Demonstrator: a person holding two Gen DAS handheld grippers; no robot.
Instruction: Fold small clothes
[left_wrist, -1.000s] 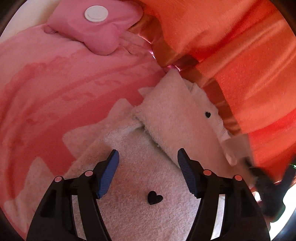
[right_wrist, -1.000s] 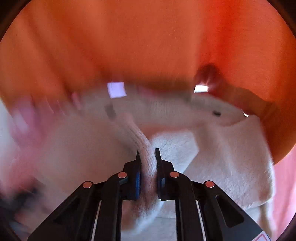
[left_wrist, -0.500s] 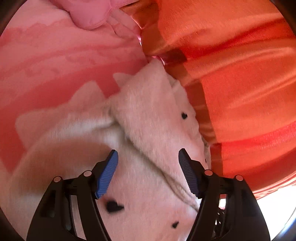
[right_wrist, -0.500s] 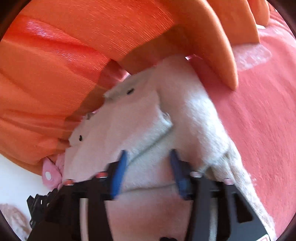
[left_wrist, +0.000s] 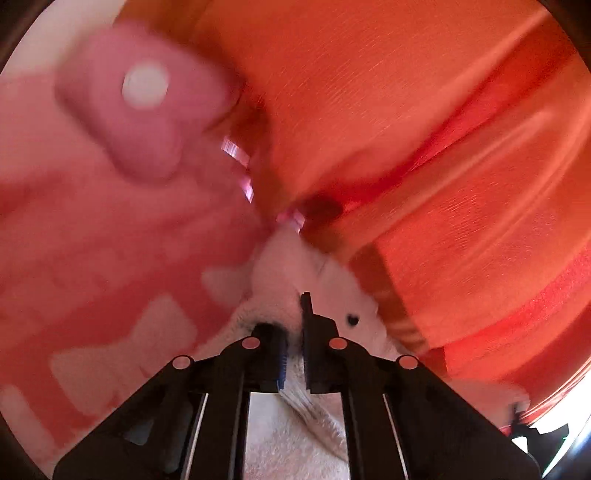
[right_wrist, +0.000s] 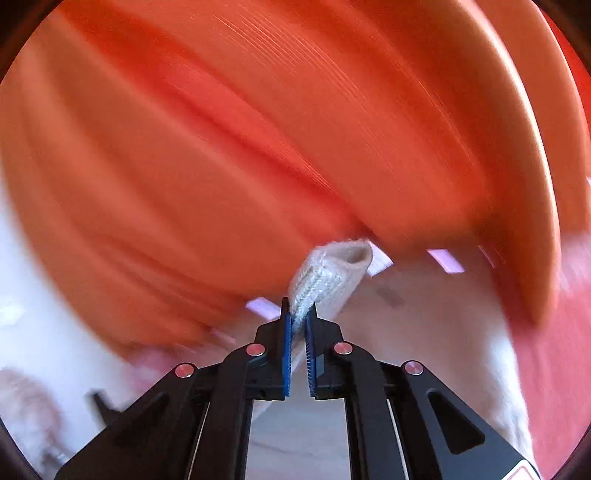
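Nearest in the left wrist view, the left gripper (left_wrist: 293, 332) has its jaws pinched together on a fold of the cream fleece garment (left_wrist: 332, 295); the frame cuts the cloth off below the fingers. A small black heart (left_wrist: 352, 319) shows on the fleece just right of the fingers. The garment lies on a pink blanket with pale bow shapes (left_wrist: 110, 258), smeared by motion blur. Farther left, a blurred pink cushion (left_wrist: 147, 110) with a white round button (left_wrist: 145, 85) rests on the blanket. Orange fabric (left_wrist: 424, 129) fills the far right and hides the garment's far edge.

In the right wrist view, the right gripper (right_wrist: 298, 325) is closing, its blue pads (right_wrist: 287, 354) clamped on the garment's ribbed cuff (right_wrist: 325, 277), which sticks up past the fingertips with its hollow end showing. Beyond it the orange fabric is streaked with blur, and the lower left corner is too smeared to make out.
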